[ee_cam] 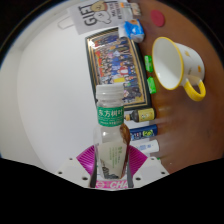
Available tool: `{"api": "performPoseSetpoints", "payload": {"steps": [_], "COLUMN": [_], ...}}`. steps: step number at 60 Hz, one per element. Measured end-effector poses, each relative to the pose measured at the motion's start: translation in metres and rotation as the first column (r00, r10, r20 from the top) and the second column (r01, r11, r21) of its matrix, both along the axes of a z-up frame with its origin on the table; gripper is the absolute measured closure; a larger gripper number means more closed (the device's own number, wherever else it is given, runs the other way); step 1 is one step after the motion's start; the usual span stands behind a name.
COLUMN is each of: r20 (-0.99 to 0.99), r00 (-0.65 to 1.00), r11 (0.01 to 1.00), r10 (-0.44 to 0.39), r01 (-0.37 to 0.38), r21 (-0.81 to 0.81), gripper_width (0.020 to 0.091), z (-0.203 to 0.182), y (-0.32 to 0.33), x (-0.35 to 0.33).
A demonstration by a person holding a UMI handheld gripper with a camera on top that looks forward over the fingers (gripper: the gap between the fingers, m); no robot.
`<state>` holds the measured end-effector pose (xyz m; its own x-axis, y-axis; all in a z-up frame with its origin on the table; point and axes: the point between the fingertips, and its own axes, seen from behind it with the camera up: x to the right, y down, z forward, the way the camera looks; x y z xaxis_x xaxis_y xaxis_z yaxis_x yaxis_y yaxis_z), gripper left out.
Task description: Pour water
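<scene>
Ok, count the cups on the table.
1. The white cup with the yellow rim and handle stands on the wooden table, beyond the bottle between the hand-held gripper's fingers. Others may be hidden.

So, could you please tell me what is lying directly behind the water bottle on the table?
Behind the water bottle, held between the hand-held gripper fingers, lies a colourful picture book, with small packets beside it. The bottle covers the book's near edge, and the yellow-rimmed mug stands further off.

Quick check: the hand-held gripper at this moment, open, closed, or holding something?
Hand-held gripper: closed on the water bottle, pink pads pressing both sides of it.
</scene>
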<state>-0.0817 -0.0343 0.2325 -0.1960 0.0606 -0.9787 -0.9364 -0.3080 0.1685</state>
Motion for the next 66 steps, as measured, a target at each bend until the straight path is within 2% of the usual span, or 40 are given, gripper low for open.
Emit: {"api": "performPoseSetpoints", "payload": {"steps": [14,22,29,36,45,55,60,66], "r20": [-0.291,-0.296,-0.235,-0.047,0.390,0.801,0.909,0.979], "r00": [0.955,0.954,0.972,0.999,0.920,0.595,0.400,0.152], "r11": [0.996,0.994,0.995,0.994,0.997,0.998,0.992,0.986], "r10": [-0.051,-0.045,-0.013,0.024,0.043,-0.058,-0.118,-0.136], "r01": [0.029,0.014,-0.010,-0.029,-0.018,0.049,0.080,0.118], "r21": [-0.080,-0.104,-0.097,-0.104,-0.069,0.036,0.093,0.119], "gripper_width": [0.0686,0.0686,0.0686,0.0686,0.0686,0.0685,0.0685,0.0687], "z": [-0.039,-0.051,-0.044,-0.035,-0.006,0.042,0.052,0.048], "y": [0.006,0.006,0.002,0.000,-0.004,0.000,0.007,0.018], "x": [0.041,0.042,0.036,0.032,0.046,0.111,0.164,0.225]}}
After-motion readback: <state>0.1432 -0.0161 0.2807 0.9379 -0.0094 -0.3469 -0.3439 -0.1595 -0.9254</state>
